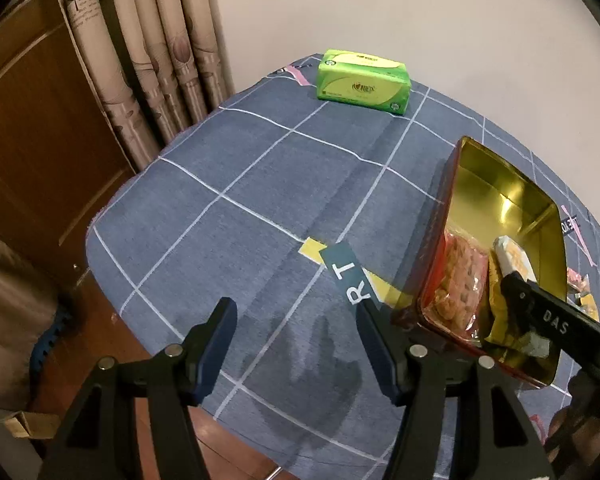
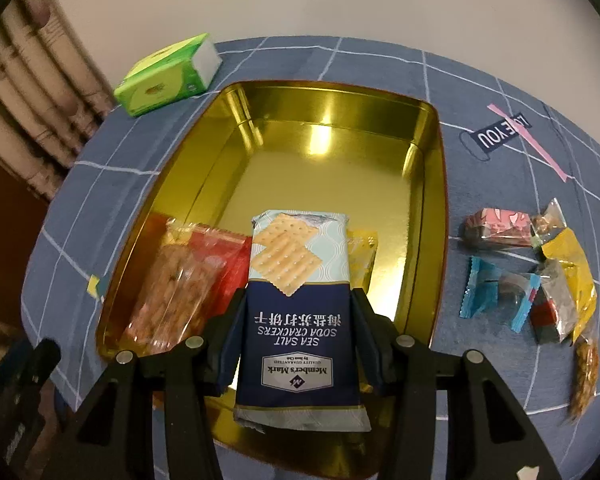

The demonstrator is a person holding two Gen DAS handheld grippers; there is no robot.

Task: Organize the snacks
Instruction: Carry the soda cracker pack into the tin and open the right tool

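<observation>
Right now the right gripper [image 2: 300, 320] is clamped on a cracker packet [image 2: 298, 280], one finger pressed to each long side, holding it over the near end of a gold tin [image 2: 428, 184] that sits on the table [image 2: 500, 80]. Inside the tin, a red-backed snack bag [image 2: 188, 280] lies just left of the packet and a yellow packet [image 2: 362, 254] shows at its right edge; the far half of the tin floor is bare and shiny. To the tin's right, apart from its wall, a loose heap of wrapped snacks [image 2: 540, 272] lies on the blue checked cloth, blue, pink, yellow and dark wrappers touching one another. A green tissue pack [image 2: 168, 76] stands near the far left corner, close to the table edge and the curtain [image 1: 140, 40].

The left gripper [image 1: 296, 340] hangs with its jaws wide apart and nothing between them, over open cloth near the table's front edge, just left of the tin's red outer wall. Wide bare cloth stretches from there to the tissue pack.

The packet reads "SEA SALT SODA CRACKERS" and "Member's Mark", upside down to the camera. A cloth patch [image 2: 500, 132] beyond the tin reads "YOU"; another by the left gripper shows "R T". The right gripper's arm carries "DAS".
</observation>
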